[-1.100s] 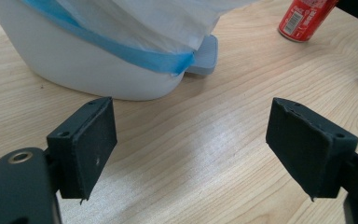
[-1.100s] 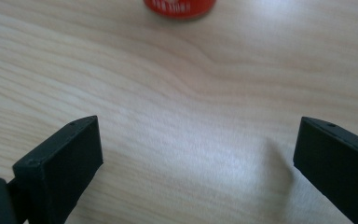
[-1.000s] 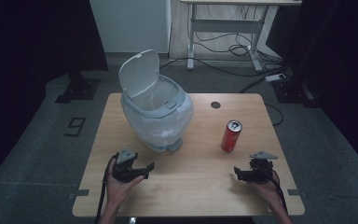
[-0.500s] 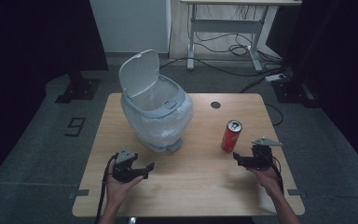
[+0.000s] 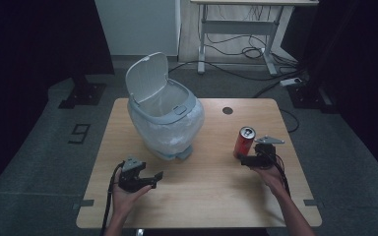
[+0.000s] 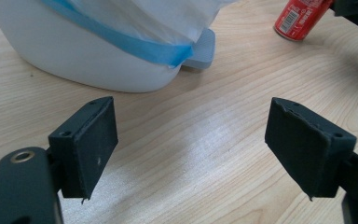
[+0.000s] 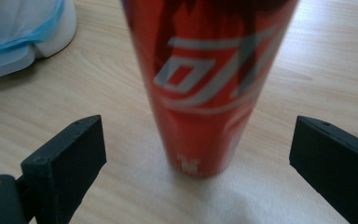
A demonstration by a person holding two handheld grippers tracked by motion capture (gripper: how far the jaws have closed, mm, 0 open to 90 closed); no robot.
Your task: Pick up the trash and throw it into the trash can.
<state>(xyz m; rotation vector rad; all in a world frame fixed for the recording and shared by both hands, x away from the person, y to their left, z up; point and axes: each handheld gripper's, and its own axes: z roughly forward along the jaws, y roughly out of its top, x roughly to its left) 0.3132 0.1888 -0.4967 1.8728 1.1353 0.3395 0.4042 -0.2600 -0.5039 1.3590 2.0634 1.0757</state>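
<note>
Jaws of the right gripper (image 7: 193, 154) stand wide apart, the red can (image 7: 205, 79) upright between them and just ahead, untouched; its smooth cylinder carries white lettering too blurred to read; the left gripper (image 6: 191, 149) is likewise spread over bare pale wood table (image 5: 216, 191); beyond it sits a rounded white bin (image 5: 165, 120), plastic-lined, lid raised.

From above we look down on the whole table (image 5: 211, 196). Our 2 gripper views sit low and close, both sharing the red can (image 6: 300, 18), upper right in one, central in the other.
</note>
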